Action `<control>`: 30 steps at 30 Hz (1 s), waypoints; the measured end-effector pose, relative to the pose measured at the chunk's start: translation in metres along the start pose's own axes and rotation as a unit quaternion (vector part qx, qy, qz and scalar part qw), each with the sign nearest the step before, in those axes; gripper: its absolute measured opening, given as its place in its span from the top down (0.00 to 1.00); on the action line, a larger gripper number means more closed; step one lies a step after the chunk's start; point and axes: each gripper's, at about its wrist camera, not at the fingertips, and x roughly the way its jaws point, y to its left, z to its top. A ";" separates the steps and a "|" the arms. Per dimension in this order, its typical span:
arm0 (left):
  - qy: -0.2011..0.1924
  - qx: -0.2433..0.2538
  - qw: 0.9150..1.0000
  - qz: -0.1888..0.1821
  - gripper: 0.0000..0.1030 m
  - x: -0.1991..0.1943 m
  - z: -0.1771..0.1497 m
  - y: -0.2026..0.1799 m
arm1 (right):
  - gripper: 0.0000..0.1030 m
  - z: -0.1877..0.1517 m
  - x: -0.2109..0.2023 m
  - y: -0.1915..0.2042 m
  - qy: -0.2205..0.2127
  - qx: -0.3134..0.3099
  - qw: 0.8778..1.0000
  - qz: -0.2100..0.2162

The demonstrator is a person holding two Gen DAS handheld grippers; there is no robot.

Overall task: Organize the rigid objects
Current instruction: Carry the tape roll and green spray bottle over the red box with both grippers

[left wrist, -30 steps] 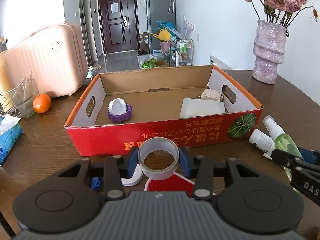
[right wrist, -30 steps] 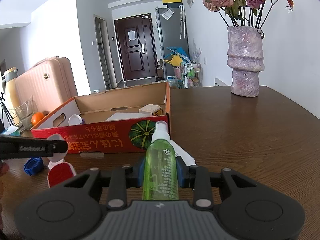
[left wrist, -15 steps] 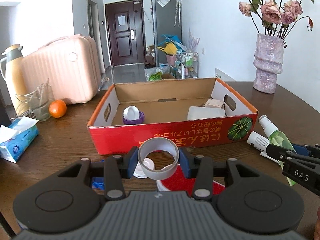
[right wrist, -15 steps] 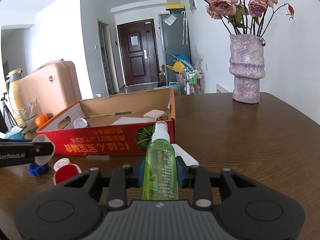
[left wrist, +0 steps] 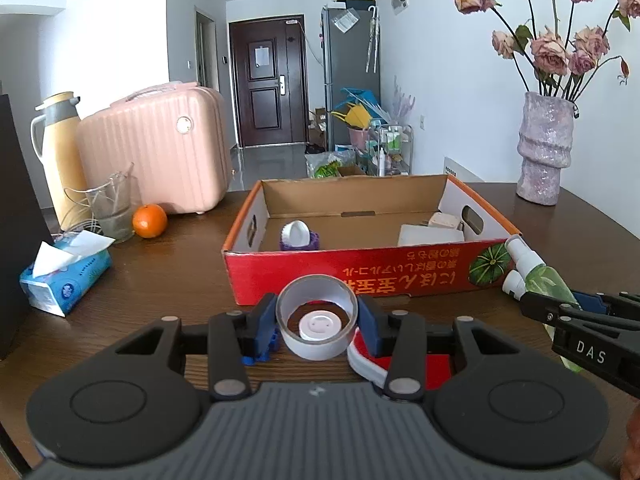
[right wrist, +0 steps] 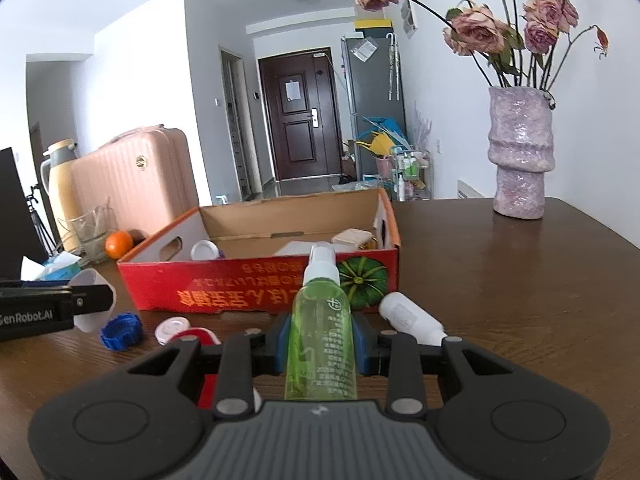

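My left gripper [left wrist: 317, 326] is shut on a roll of clear tape [left wrist: 317, 344], held above the table in front of the red cardboard box [left wrist: 360, 276]. My right gripper [right wrist: 322, 344] is shut on a green spray bottle [right wrist: 322, 332], nozzle pointing toward the same box [right wrist: 256, 284]. Inside the box lie a white cap on a purple ring [left wrist: 299, 236], a white flat case [left wrist: 428, 235] and a beige block [left wrist: 443, 220]. On the table before the box sit a blue cap [right wrist: 121, 330], a small white lid [right wrist: 173, 329], a red-and-white lid [right wrist: 198, 336] and a white bottle [right wrist: 410, 318].
A purple vase [right wrist: 520, 156] with dried roses stands at the back right. At the left are a tissue pack [left wrist: 66, 276], an orange [left wrist: 149, 221], a glass jug [left wrist: 110, 208], a thermos [left wrist: 60, 148] and a pink suitcase [left wrist: 160, 148].
Both grippers have drawn back from the box and risen a little, so the box looks smaller and farther. The tape and the spray bottle stayed gripped.
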 end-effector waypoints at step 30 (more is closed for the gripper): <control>-0.042 -0.024 0.999 0.010 0.57 0.020 0.051 0.025 | 0.70 0.052 0.032 0.046 -0.023 -0.032 0.999 0.022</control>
